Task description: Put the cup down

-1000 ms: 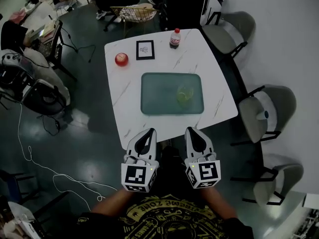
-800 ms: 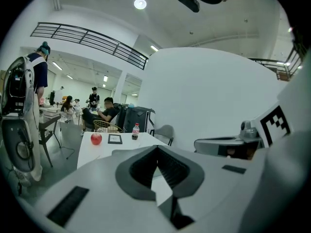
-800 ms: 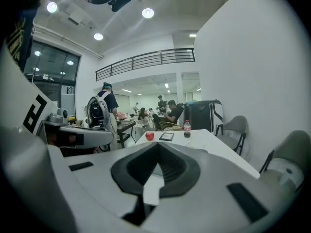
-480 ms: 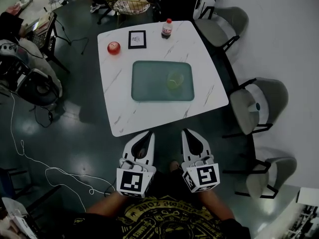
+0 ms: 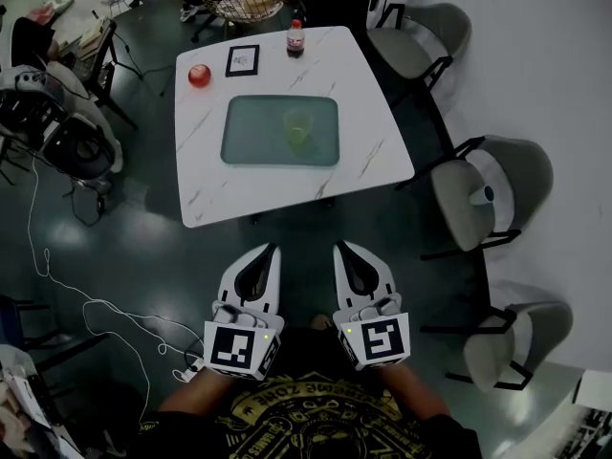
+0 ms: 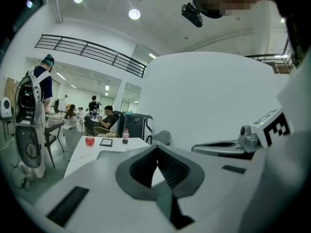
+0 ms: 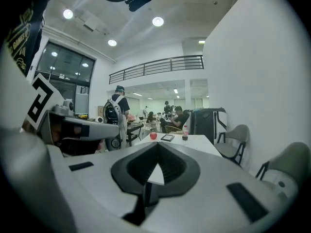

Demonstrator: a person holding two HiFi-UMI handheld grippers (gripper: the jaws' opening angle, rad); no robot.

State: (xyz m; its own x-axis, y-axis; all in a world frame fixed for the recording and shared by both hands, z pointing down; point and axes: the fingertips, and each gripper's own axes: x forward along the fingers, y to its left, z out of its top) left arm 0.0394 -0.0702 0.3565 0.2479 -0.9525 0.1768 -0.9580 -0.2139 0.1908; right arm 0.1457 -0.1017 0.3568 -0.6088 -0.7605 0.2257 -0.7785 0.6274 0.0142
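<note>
A clear greenish cup (image 5: 297, 127) stands upright on a teal tray (image 5: 247, 149) in the middle of a white marble table (image 5: 363, 151). The table is well ahead of me across a stretch of dark floor. My left gripper (image 5: 261, 250) and my right gripper (image 5: 342, 248) are held side by side close to my body, over the floor and short of the table's near edge. Both are shut with nothing between their jaws. In the left gripper view my left gripper (image 6: 157, 147) has its jaws meeting at the tip. My right gripper (image 7: 157, 145) looks the same in the right gripper view.
At the table's far edge are a red apple (image 5: 199, 75), a small picture frame (image 5: 242, 60) and a cola bottle (image 5: 295, 38). Grey chairs (image 5: 488, 194) stand along the right. Cables (image 5: 57, 275) and equipment lie at the left. People sit beyond the table.
The table, with the cup on its tray, now looks farther off and has shifted up and left in the head view. Both grippers stay shut and empty near my body.
</note>
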